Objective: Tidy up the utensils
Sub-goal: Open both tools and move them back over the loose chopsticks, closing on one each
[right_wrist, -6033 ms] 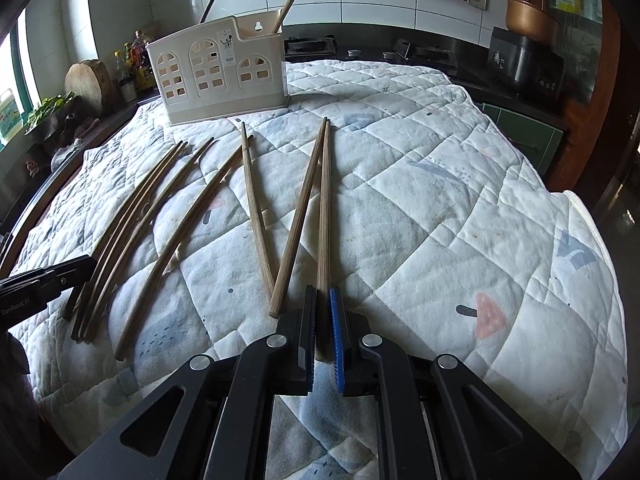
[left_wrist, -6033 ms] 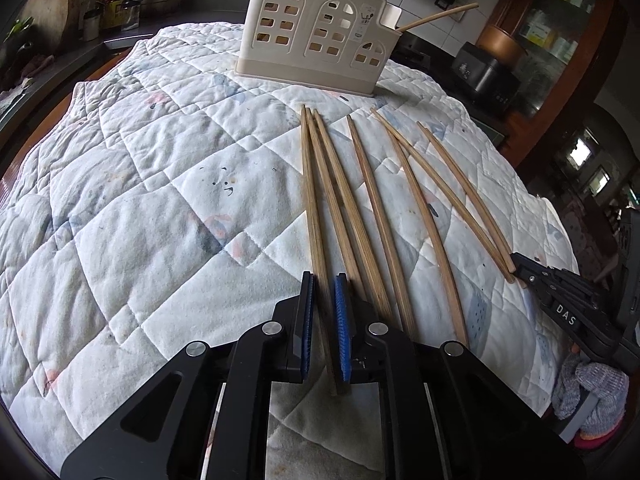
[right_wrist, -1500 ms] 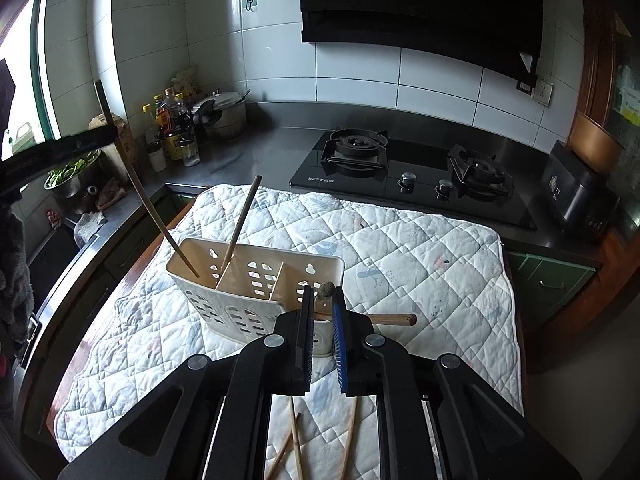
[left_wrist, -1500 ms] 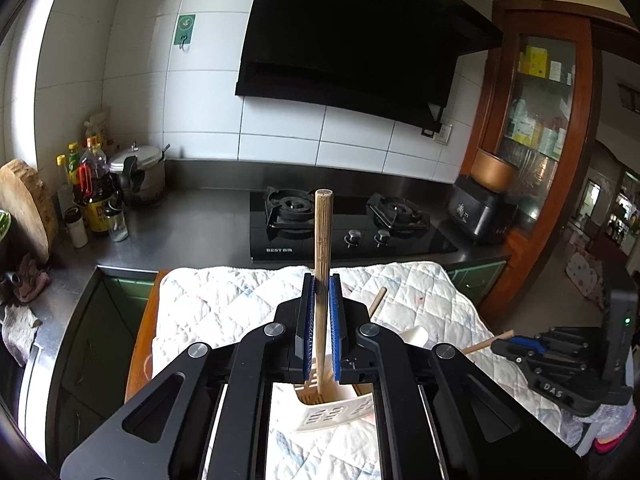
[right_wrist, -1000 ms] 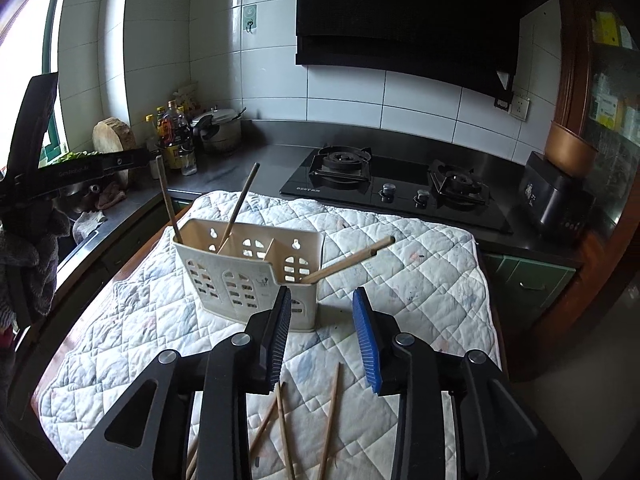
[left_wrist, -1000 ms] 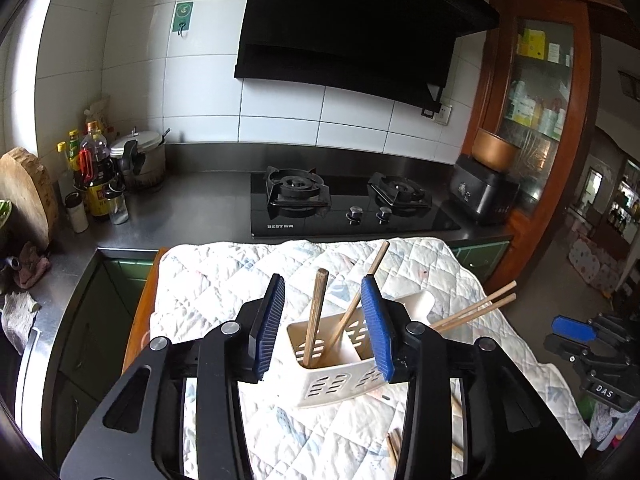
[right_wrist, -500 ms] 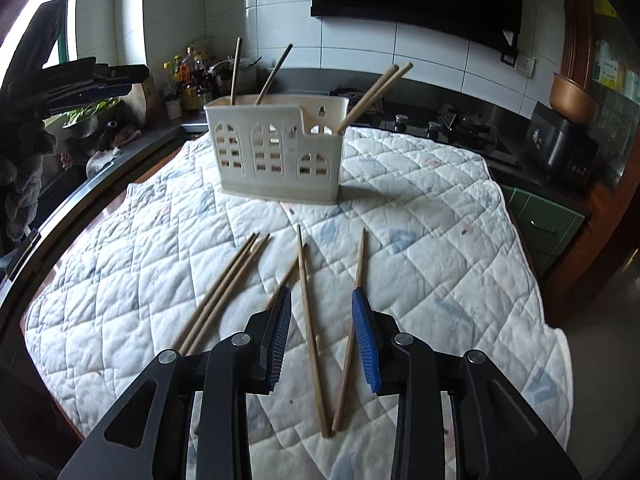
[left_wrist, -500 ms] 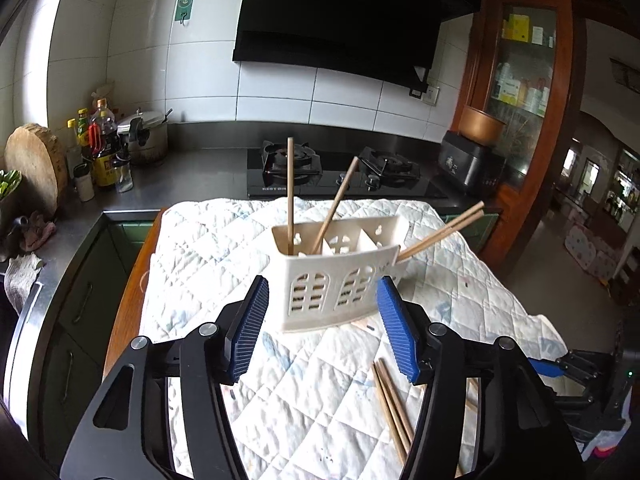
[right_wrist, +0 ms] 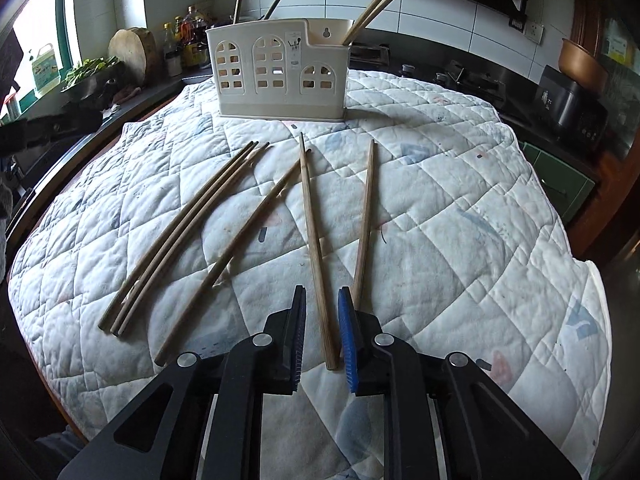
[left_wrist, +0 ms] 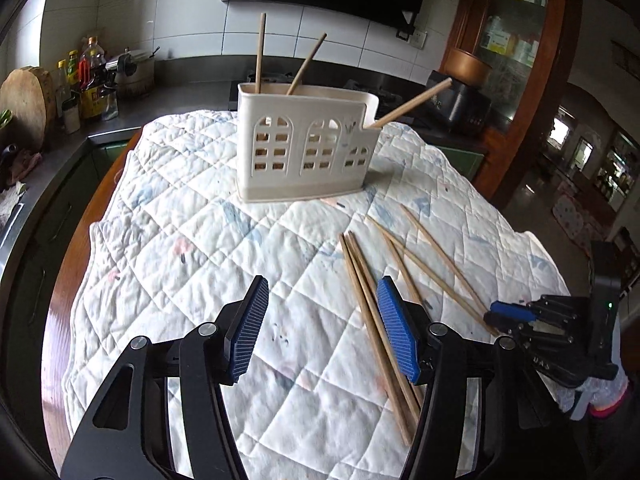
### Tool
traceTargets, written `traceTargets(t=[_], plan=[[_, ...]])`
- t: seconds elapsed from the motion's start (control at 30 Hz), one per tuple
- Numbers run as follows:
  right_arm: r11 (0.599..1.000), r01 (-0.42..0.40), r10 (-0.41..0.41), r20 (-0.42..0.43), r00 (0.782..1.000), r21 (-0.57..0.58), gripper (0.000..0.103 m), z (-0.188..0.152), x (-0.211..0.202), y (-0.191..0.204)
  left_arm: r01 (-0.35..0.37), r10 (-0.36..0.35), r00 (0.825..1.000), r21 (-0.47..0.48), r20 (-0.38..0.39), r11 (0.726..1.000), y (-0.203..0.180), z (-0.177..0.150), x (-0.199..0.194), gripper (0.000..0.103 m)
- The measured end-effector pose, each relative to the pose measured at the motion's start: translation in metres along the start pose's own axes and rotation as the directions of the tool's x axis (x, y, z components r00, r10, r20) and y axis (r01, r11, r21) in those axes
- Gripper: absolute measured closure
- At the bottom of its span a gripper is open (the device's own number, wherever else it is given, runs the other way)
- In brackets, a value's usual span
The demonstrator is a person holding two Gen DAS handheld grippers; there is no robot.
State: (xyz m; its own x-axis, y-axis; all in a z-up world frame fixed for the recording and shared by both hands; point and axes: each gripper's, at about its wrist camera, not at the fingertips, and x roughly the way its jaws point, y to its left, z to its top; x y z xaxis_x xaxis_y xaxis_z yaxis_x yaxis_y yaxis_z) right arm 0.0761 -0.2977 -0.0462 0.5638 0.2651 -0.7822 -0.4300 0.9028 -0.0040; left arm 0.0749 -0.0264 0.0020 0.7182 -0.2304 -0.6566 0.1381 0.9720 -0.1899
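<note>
- Chopsticks [right_wrist: 316, 248]: six loose on the quilted surface [right_wrist: 460, 208], four in the holder [right_wrist: 280, 72].
- Right tongs [right_wrist: 322, 332] closing around one, not gripping.
- Left tongs [left_wrist: 320, 328] half open, empty, angled down.

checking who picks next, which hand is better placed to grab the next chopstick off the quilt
Right. The right gripper has been closing and already straddles a chopstick, not visibly pinched yet. The left gripper is open over bare quilt, with the bundled chopsticks beside one of its fingers.
</note>
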Motion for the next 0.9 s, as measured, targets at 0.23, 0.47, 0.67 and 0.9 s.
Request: traceTargets(t=[0.23, 0.47, 0.67, 0.9], plan=[[1.0, -0.001, 0.001, -0.029, 1.0, -0.011, 0.087, -0.003, 0.011, 0.002, 0.021, -0.022, 0.998, -0.01, -0.065, 1.0, -0.012, -0.037, 0.005, 0.046], [1.0, 0.01, -0.01, -0.034, 0.999, -0.009, 0.095, -0.009, 0.014, 0.001, 0.031, -0.034, 0.989, -0.029, -0.141, 0.999, -0.027, -0.065, 0.022, 0.049], [1.0, -0.002, 0.001, -0.027, 1.0, -0.004, 0.096, -0.012, 0.011, 0.001, 0.025, -0.032, 0.986, -0.048, -0.166, 0.999, -0.038, -0.075, 0.032, 0.067], [1.0, -0.012, 0.012, -0.024, 1.0, 0.008, 0.096, -0.015, 0.01, 0.0, 0.015, -0.026, 0.983, -0.062, -0.182, 0.998, -0.044, -0.079, 0.041, 0.083]])
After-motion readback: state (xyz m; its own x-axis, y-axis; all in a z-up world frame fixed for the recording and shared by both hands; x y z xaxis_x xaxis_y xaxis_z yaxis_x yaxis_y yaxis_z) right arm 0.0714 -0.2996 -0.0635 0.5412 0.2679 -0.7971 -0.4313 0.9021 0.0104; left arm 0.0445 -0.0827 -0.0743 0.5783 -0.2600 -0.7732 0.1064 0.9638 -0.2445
